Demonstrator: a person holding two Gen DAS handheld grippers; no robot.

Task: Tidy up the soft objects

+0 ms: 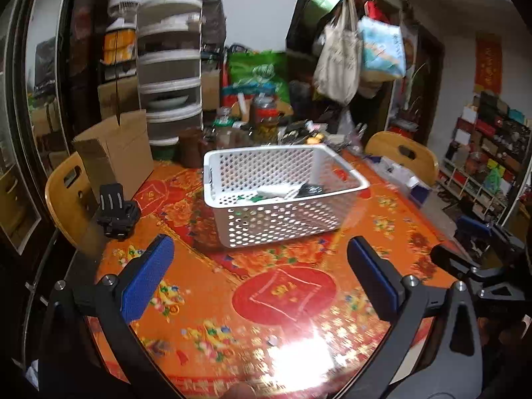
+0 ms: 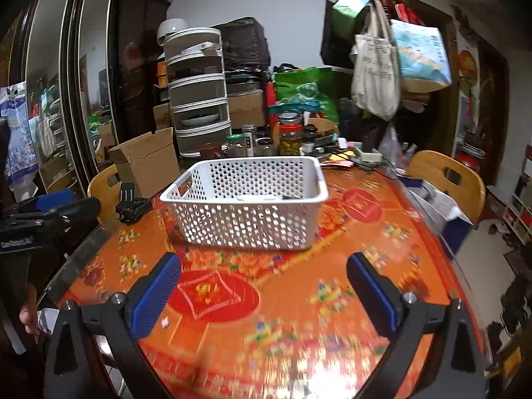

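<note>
A white perforated basket [image 1: 259, 169] stands in the middle of the orange patterned table [image 1: 206, 286]. Inside it lie white, green and black soft items [image 1: 286, 191]; the right wrist view shows only their tops [image 2: 256, 198] over the basket [image 2: 252, 226] wall. My left gripper [image 1: 261, 281] hangs over the near part of the table, well short of the basket, jaws wide open with nothing between the blue pads. My right gripper [image 2: 264, 296] is likewise open and empty above the table [image 2: 332, 266], and shows at the right edge of the left wrist view.
A black clamp-like holder [image 1: 116, 212] sits at the table's left edge beside an open cardboard box [image 1: 116, 153]. Jars and clutter [image 2: 289, 136] crowd the far side. Wooden chairs [image 2: 449, 179] stand at left and right. Bags [image 2: 375, 76] hang from a coat rack.
</note>
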